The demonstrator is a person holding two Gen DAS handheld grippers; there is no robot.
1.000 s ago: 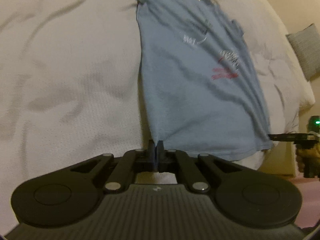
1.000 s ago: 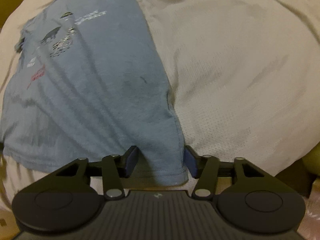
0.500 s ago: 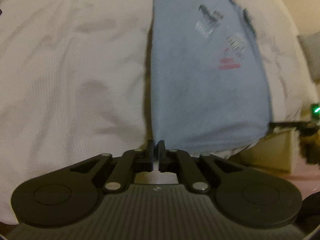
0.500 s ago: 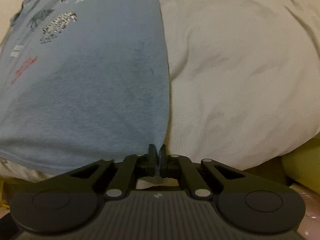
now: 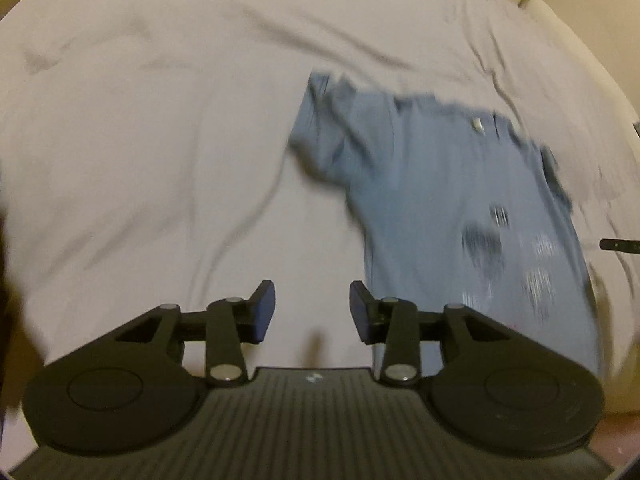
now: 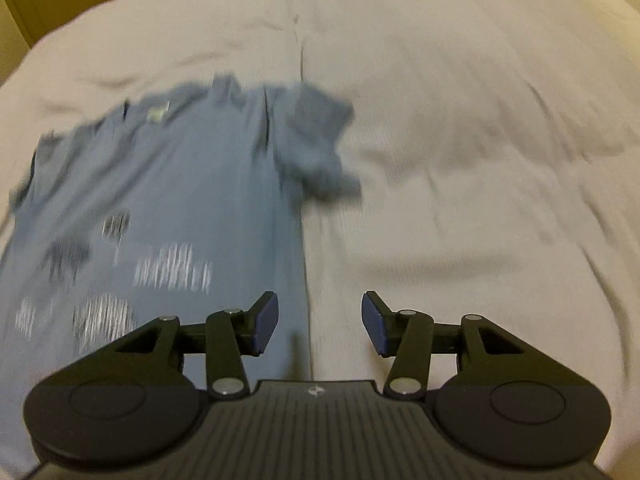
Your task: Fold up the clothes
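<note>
The left hand-held gripper [image 5: 312, 312], black with dark blue pads, has its jaws wide apart and nothing is between them. Under the gap lies only the pale, wrinkled bed cover [image 5: 160, 160]. Its right finger [image 5: 362, 312] is over the left side edge of the blue short-sleeved T-shirt [image 5: 440, 200], but whether it touches the cloth I cannot tell.

The right hand-held gripper [image 6: 318, 322], of the same black build, also stands wide apart and empty. The right side edge of the T-shirt [image 6: 192, 192] runs down between its two fingers, so the left finger [image 6: 266, 322] is above the blue cloth and the right finger [image 6: 374, 324] is above the bed cover [image 6: 480, 140].

The T-shirt lies spread flat on the bed, printed side up, with the collar at the far end. A small pale label [image 5: 477, 125] shows inside the neck. White and dark printed marks [image 6: 172, 270] are on the chest, but they are blurred and cannot be read. One short sleeve [image 5: 320, 136] lies bunched at the far left corner in the left wrist view, and the other sleeve [image 6: 320, 148] is crumpled at the far right corner in the right wrist view.

At the right edge of the left wrist view, a thin dark tip [image 5: 620, 246] comes in above the bed cover.
</note>
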